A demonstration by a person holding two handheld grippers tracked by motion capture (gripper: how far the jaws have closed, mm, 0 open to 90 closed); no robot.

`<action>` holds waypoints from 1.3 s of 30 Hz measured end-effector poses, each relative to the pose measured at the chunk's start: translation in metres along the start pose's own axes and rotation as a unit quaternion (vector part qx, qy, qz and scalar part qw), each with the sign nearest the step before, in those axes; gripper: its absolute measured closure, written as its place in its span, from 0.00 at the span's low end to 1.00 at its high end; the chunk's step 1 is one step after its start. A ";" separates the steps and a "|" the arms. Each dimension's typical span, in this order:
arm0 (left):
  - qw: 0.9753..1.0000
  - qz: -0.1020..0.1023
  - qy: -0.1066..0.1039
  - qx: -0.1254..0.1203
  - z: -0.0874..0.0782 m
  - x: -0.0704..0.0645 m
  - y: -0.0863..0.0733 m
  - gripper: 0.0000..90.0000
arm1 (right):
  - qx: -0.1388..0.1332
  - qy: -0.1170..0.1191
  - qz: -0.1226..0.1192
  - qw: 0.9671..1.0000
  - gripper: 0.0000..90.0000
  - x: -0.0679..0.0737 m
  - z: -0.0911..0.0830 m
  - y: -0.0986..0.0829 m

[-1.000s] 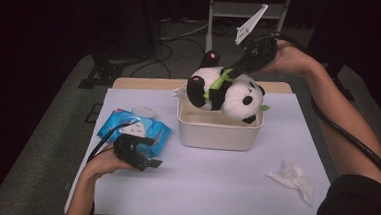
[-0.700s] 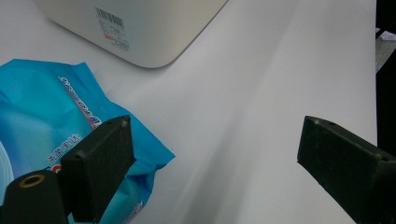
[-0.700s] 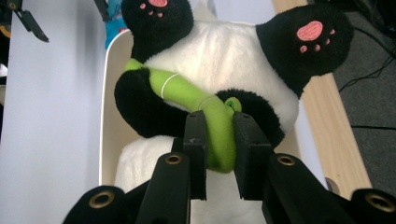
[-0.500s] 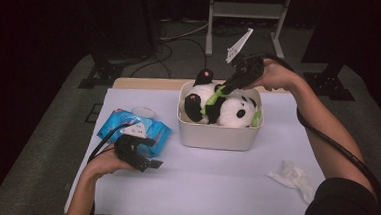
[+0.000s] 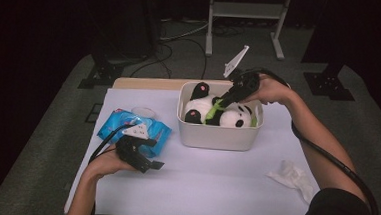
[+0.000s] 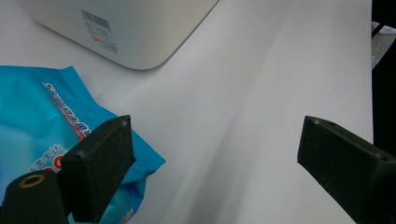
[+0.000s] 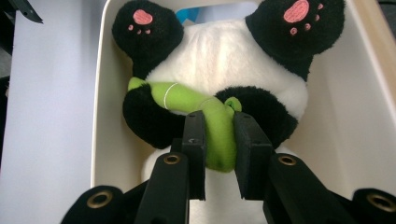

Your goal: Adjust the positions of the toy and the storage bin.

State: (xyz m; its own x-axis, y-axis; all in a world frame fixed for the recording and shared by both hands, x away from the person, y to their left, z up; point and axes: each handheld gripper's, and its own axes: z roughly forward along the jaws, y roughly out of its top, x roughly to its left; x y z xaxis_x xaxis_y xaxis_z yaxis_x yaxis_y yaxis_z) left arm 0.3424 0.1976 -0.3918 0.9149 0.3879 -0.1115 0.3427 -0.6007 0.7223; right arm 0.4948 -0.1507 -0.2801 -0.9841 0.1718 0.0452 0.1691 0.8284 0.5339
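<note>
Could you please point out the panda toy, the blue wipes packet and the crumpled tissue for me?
panda toy (image 7: 224, 60): right gripper view, on its white belly.
blue wipes packet (image 5: 114, 125): high view, on its left half.
crumpled tissue (image 5: 292, 176): high view, on its middle.

Left gripper (image 5: 151, 163): held low near the table's front left corner, jaws spread wide with nothing between them (the left gripper view shows the gap plainly) (image 6: 212, 163).
Left hand (image 5: 106, 161): wrapped round the gripper's body, forearm coming in from the front edge.
Right gripper (image 5: 222, 100): tilted down toward the table's far edge, jaws pressed onto the panda's green bamboo stalk (image 7: 212, 128).
Right hand (image 5: 270, 89): gripping from behind, wrist bent.
Right arm: stretched forward from the front right corner, dark sleeve at the shoulder.
</note>
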 end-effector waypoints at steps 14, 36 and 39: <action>1.000 0.005 -0.004 0.000 0.001 -0.004 0.002 0.11 | -0.018 0.003 0.023 1.000 0.81 0.003 0.012 -0.015; 1.000 0.010 0.003 -0.005 -0.007 -0.005 -0.001 0.11 | -0.063 -0.031 0.039 0.997 0.63 0.029 -0.025 -0.033; 1.000 0.010 0.002 -0.005 -0.006 -0.005 -0.001 0.11 | -0.069 -0.032 0.039 0.996 0.61 0.033 -0.029 -0.035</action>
State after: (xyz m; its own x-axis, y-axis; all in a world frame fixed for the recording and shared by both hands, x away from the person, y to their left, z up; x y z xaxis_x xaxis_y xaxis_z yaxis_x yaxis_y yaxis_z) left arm 0.3363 0.2004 -0.3879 0.9203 0.3796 -0.0941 0.3227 -0.6010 0.7312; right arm 0.4547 -0.1898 -0.2727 -0.9620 0.2701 0.0399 0.2318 0.7309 0.6419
